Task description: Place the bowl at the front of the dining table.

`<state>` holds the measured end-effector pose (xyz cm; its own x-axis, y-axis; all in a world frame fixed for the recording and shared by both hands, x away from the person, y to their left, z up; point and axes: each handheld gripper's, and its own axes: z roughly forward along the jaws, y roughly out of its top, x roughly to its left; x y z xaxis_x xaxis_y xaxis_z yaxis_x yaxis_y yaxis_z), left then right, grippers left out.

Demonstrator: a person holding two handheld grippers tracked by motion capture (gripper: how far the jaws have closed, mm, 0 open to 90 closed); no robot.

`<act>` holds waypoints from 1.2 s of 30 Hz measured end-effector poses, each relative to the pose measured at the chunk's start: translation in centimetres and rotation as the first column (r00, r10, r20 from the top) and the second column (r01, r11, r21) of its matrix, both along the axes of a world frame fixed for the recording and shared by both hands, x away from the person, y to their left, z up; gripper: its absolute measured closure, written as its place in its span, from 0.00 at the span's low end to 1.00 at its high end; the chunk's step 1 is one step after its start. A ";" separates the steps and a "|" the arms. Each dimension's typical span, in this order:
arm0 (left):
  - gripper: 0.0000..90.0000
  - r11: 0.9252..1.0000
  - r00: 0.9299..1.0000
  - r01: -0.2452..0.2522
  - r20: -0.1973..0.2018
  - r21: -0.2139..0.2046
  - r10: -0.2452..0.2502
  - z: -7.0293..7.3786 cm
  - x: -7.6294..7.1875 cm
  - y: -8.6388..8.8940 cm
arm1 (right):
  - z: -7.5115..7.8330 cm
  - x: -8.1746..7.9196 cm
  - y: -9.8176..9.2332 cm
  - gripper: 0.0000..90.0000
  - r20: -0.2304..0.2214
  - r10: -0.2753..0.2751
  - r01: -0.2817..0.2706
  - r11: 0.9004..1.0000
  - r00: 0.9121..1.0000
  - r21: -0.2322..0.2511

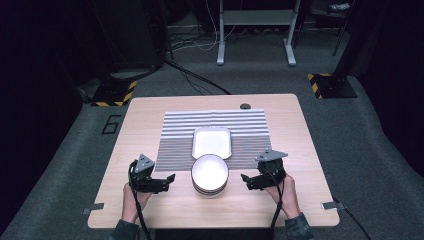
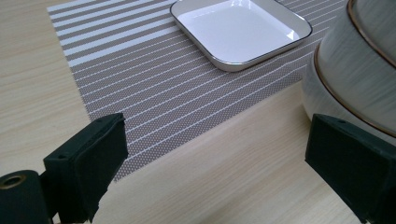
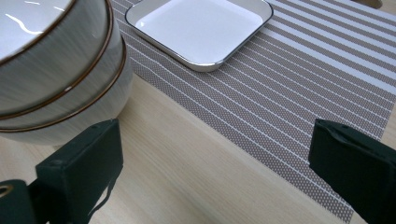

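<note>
A stack of white bowls [image 1: 210, 175] with thin brown rims stands at the table's near middle, partly on the striped placemat [image 1: 175, 135]. Behind it on the mat lies a white square plate [image 1: 212, 142]. My left gripper [image 1: 169, 181] rests open just left of the bowls, nothing between its jaws. My right gripper [image 1: 246, 181] sits open just right of them, also holding nothing. In the left gripper view the bowls [image 2: 359, 70] rise at the right, the plate [image 2: 240, 30] beyond. In the right gripper view the bowls [image 3: 56, 65] fill the upper left, the plate [image 3: 201, 28] behind.
The wooden table [image 1: 140, 115] has bare wood on both sides of the mat. A small dark round grommet [image 1: 245, 106] sits at its far edge. Metal clips [image 1: 93, 208] mark the near corners. Stands and cables occupy the floor beyond.
</note>
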<state>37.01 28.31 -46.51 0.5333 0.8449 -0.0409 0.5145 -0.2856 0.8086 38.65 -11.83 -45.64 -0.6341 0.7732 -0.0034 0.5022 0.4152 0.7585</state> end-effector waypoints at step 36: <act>0.06 0.998 0.996 0.068 0.061 -0.007 -0.068 3.9 0.4 -2.6 | 3.7 0.5 2.4 0.04 0.035 0.087 -0.089 0.994 0.996 0.056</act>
<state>37.41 25.73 -42.64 0.5914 0.8062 -0.0141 0.4438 -0.3108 0.8405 39.12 -9.42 -41.97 -0.6998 0.7141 0.0179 0.4404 0.4116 0.7979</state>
